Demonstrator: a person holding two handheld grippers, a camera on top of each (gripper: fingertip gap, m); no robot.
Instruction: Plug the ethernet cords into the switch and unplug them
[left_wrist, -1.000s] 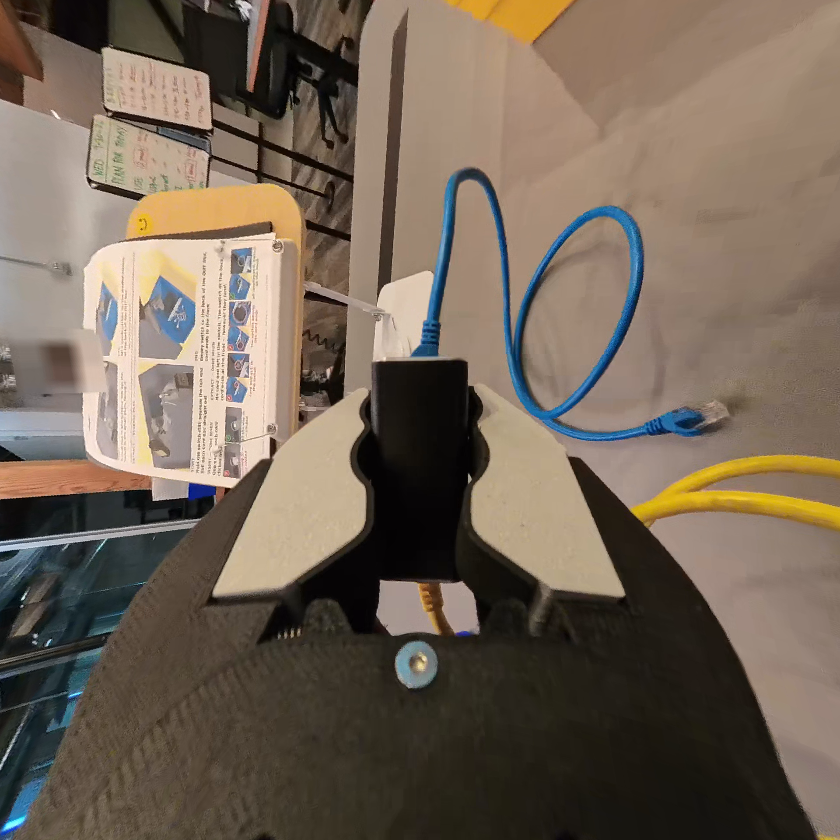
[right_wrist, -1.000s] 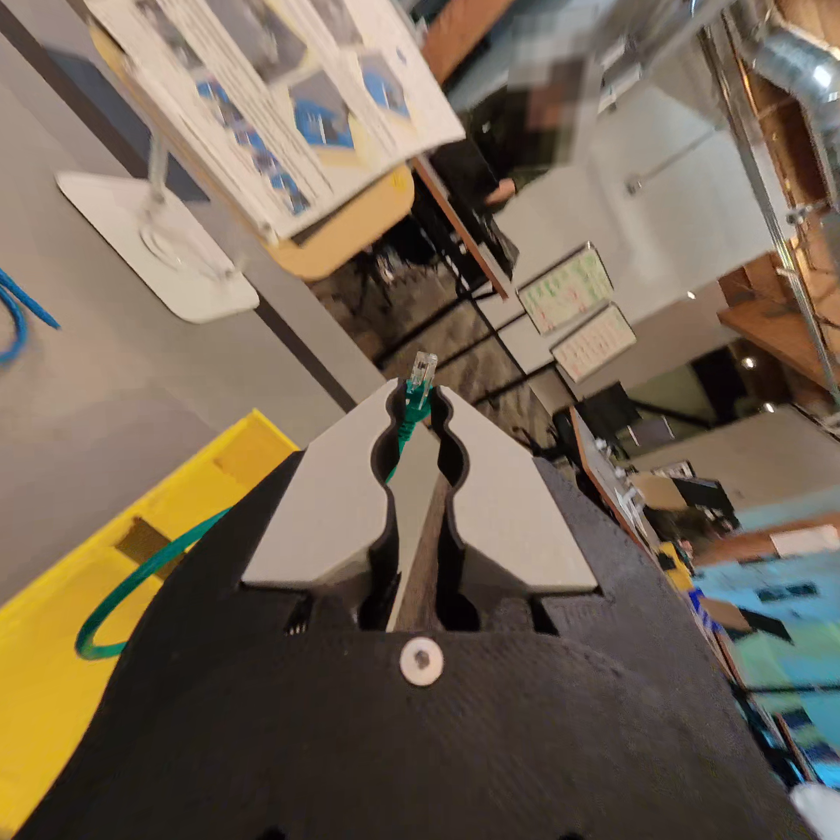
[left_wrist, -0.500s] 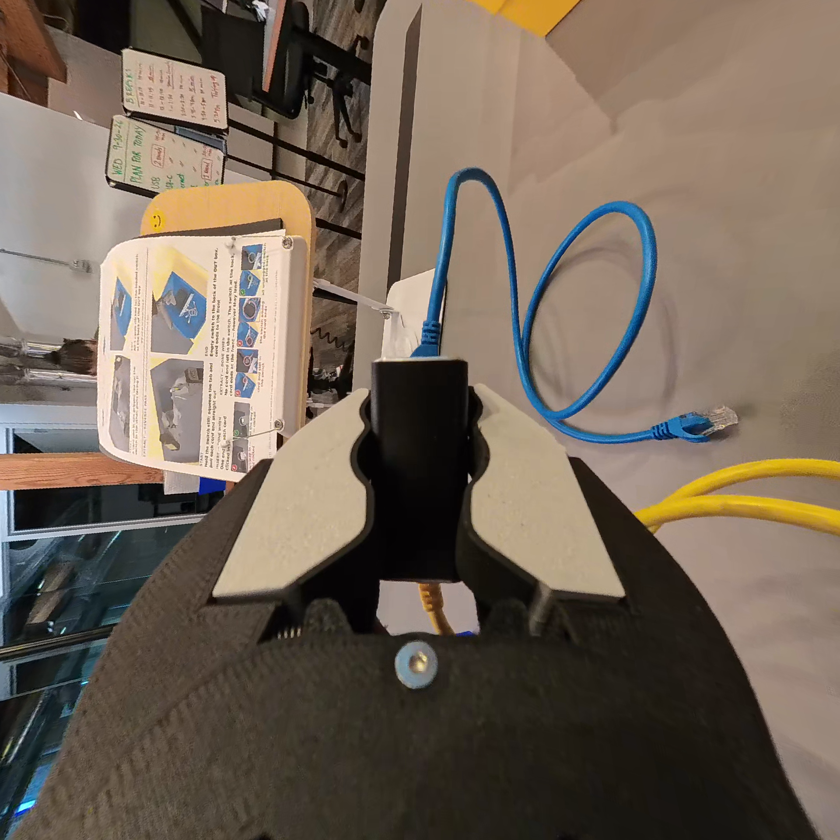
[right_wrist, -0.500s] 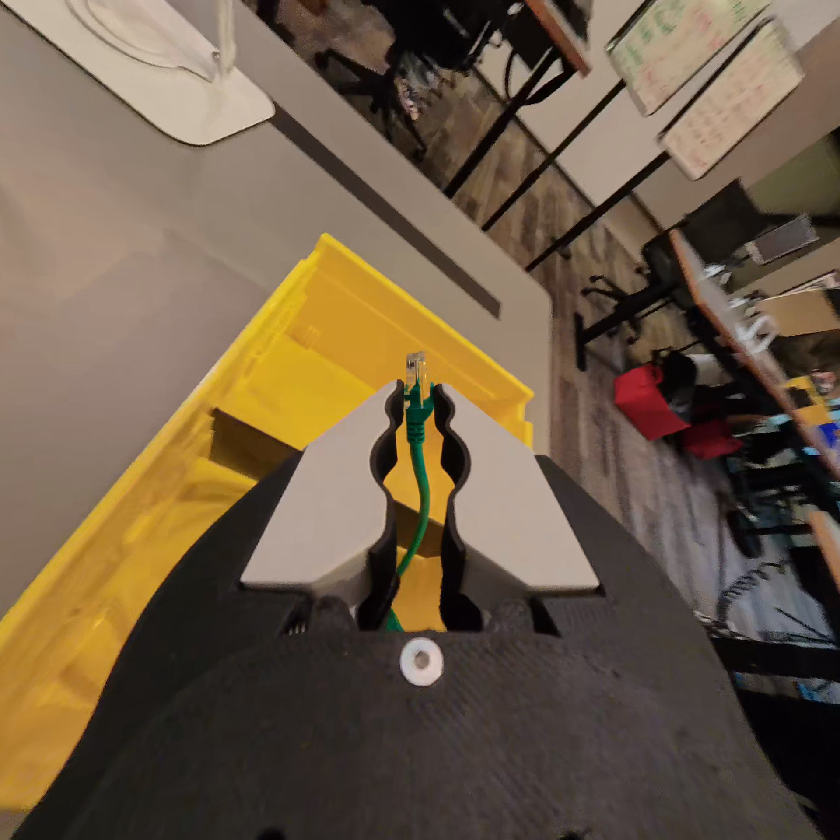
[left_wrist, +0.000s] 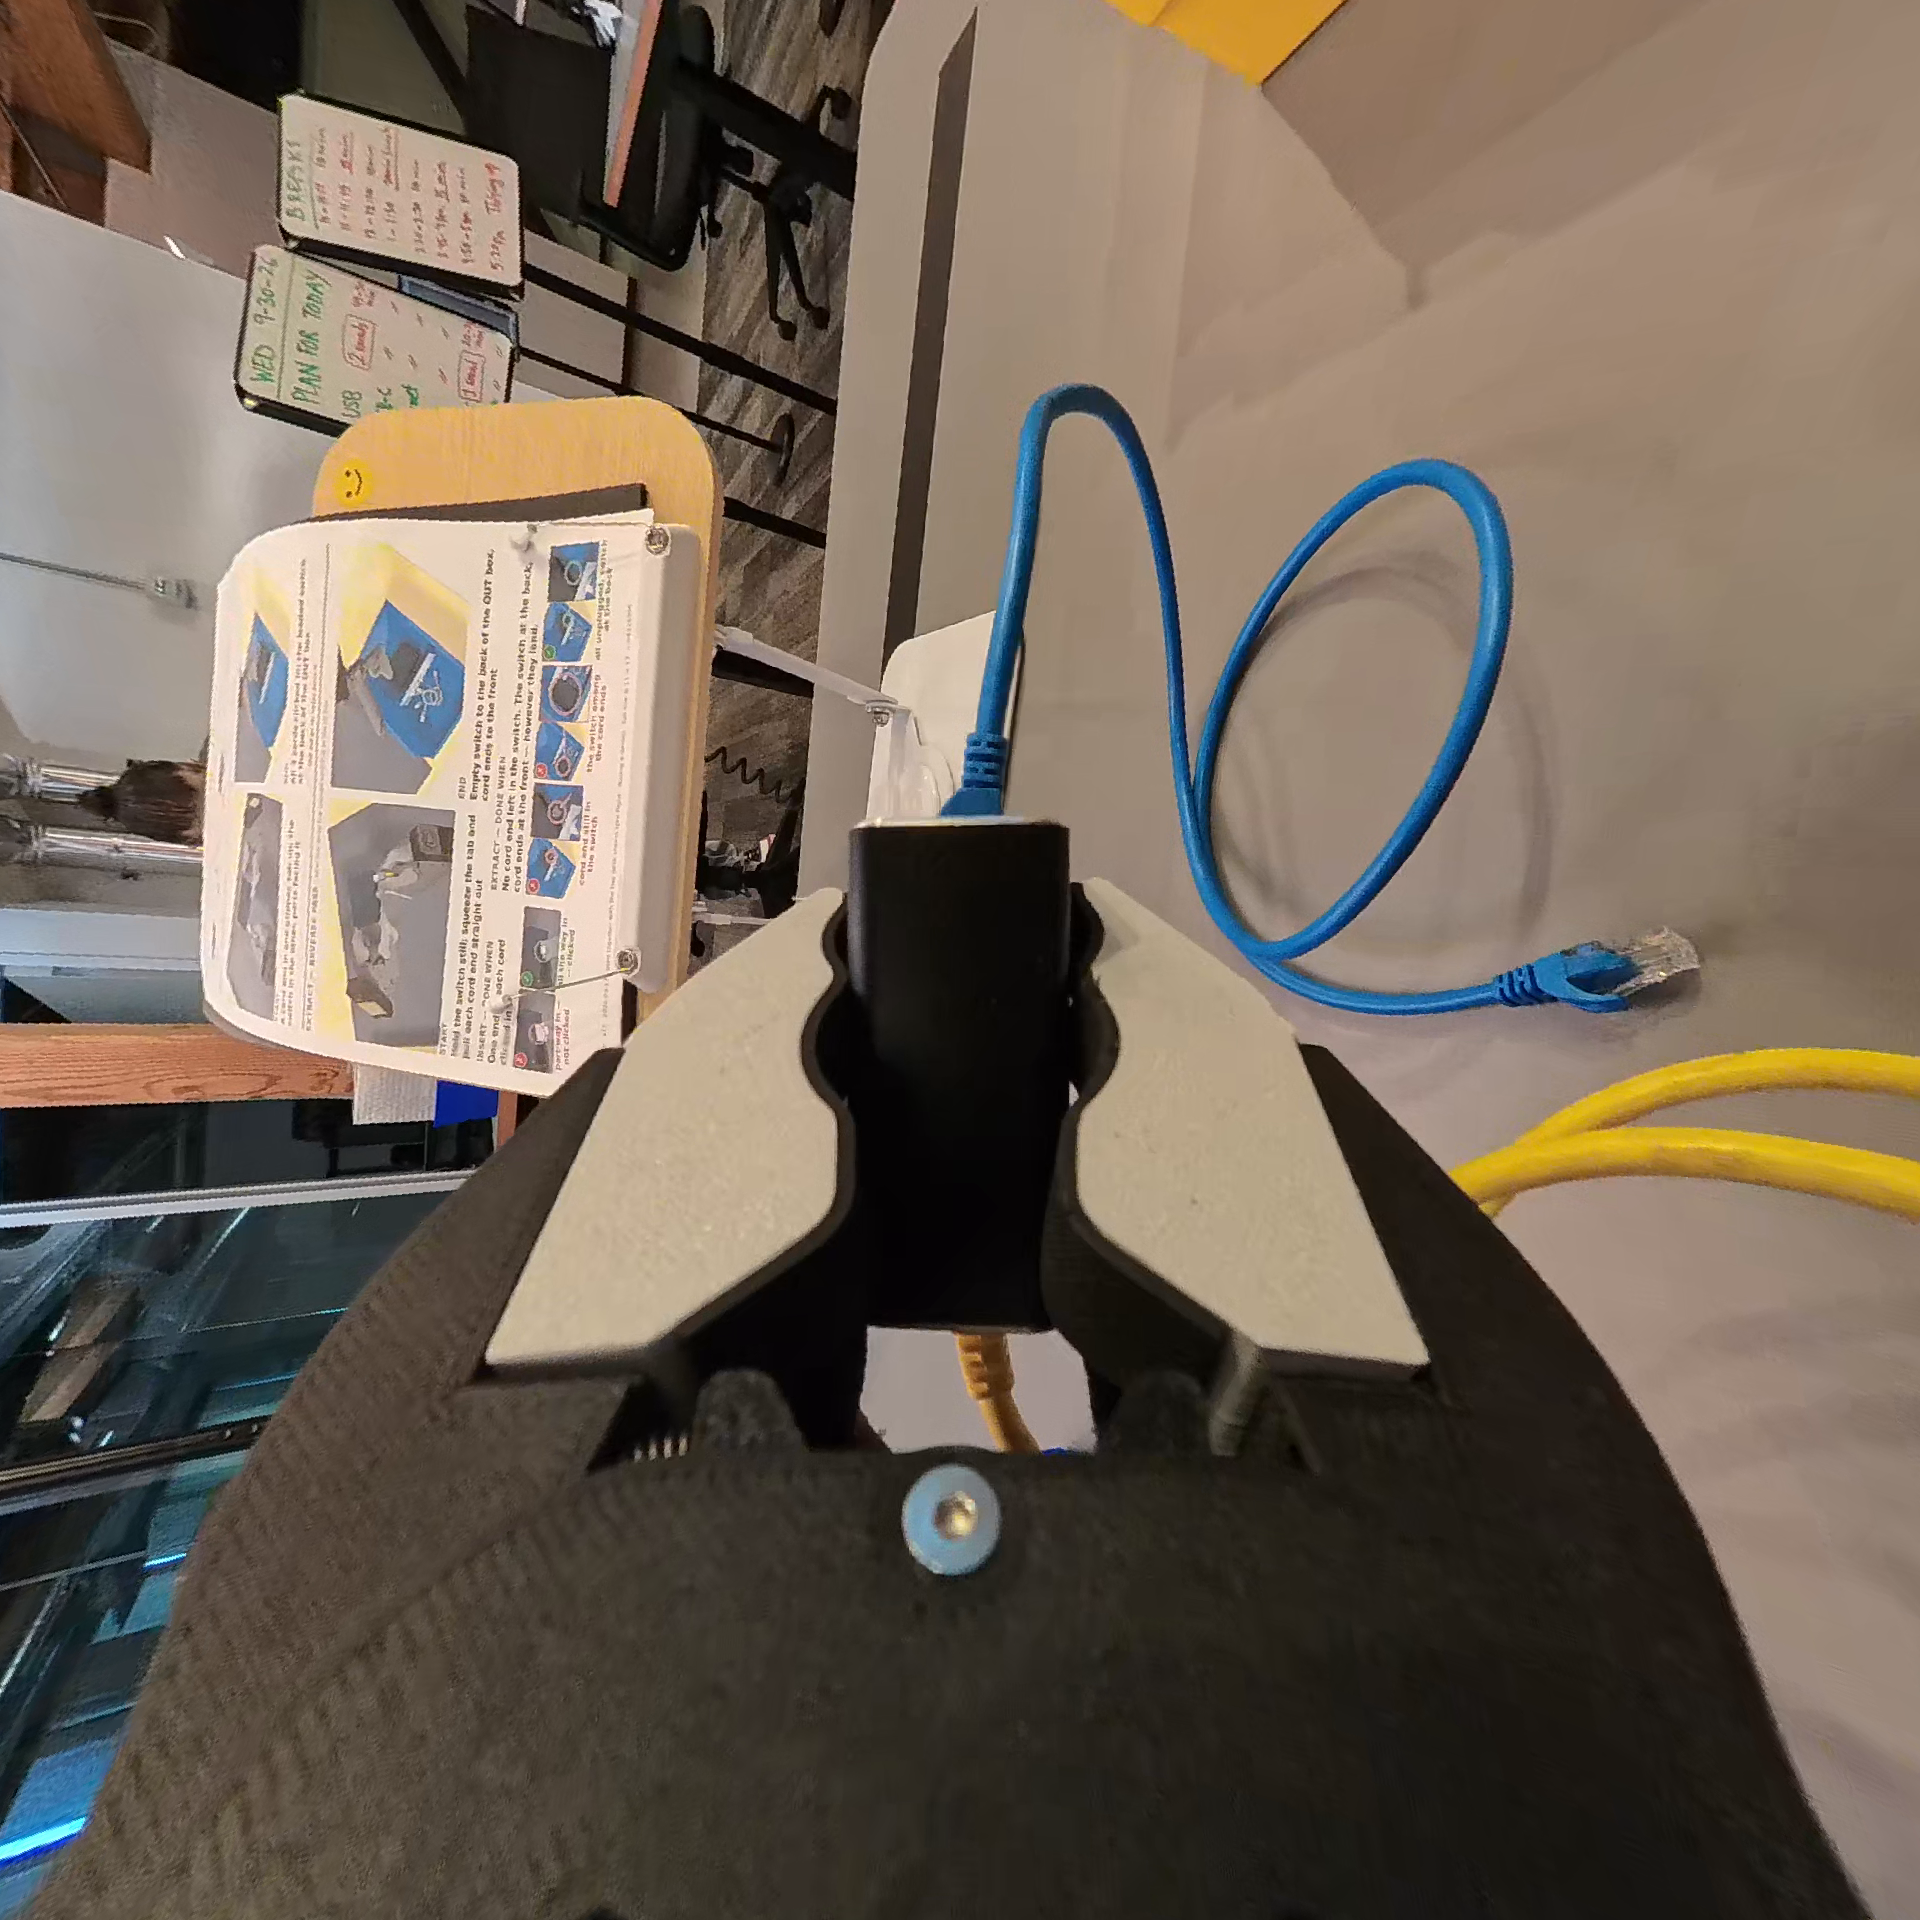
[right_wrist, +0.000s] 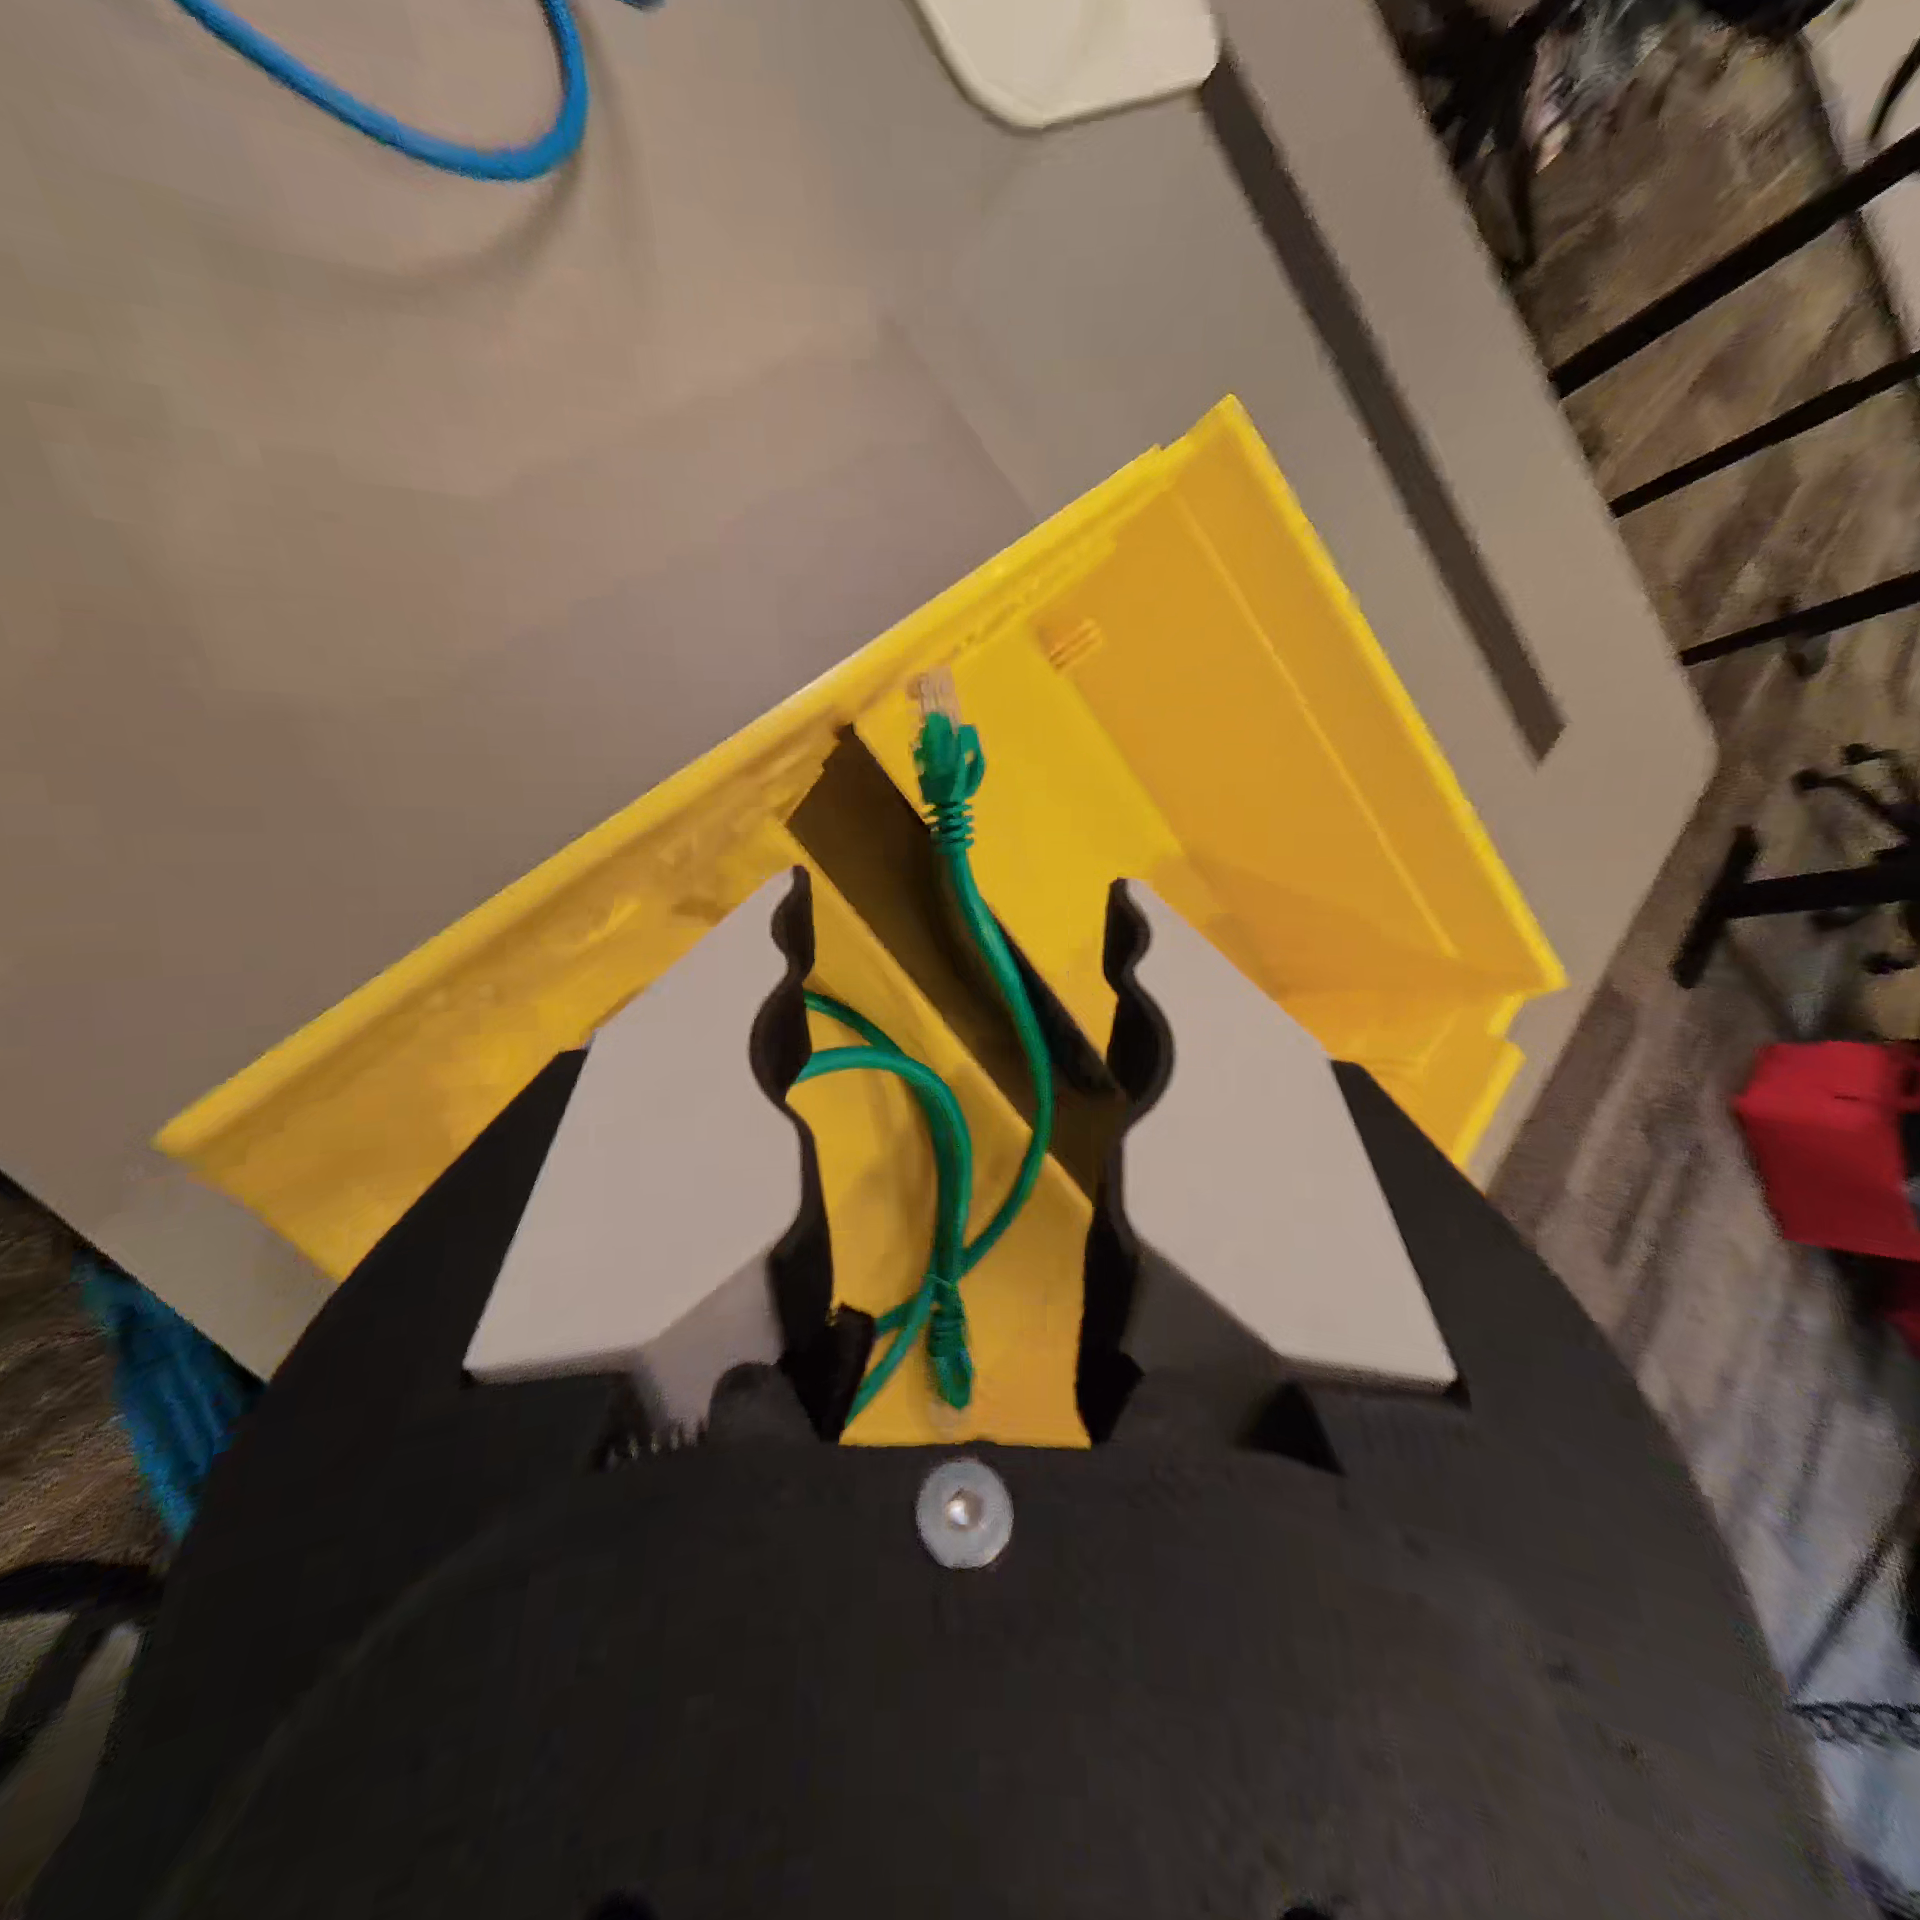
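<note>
1. Left wrist view: the left tongs (left_wrist: 958, 1039) are pinching the black switch (left_wrist: 958, 1081) between their grey fingers (left_wrist: 717, 1143), holding it above the grey bench (left_wrist: 1662, 520).
2. Just behind the switch's near end, a yellow cord (left_wrist: 1704, 1132) shows between the fingers, and two yellow strands run off to the right over the bench.
3. At the switch's far end a blue cord (left_wrist: 1184, 665) is plugged in; it rises, loops over the bench, and ends in a loose clear plug (left_wrist: 1652, 951) lying on the surface, near the yellow strands.
4. Farther off at the bench edge stands a white-based holder (left_wrist: 935, 675) carrying a printed instruction sheet (left_wrist: 416, 790), with whiteboards (left_wrist: 384, 291) beyond.
5. Right wrist view: the right tongs (right_wrist: 956, 1039) are spread wide and grip nothing.
6. Between and below their fingers (right_wrist: 665, 1195) lies a green cord (right_wrist: 1023, 1049) inside a yellow bin (right_wrist: 1299, 748), draped across the bin's divider, one plug pointing toward the far wall and the other end coiled near the tongs.
7. Beyond the bin, part of the blue cord (right_wrist: 499, 156) and the white base (right_wrist: 1081, 52) rest on the bench (right_wrist: 416, 468); this view is blurred.
</note>
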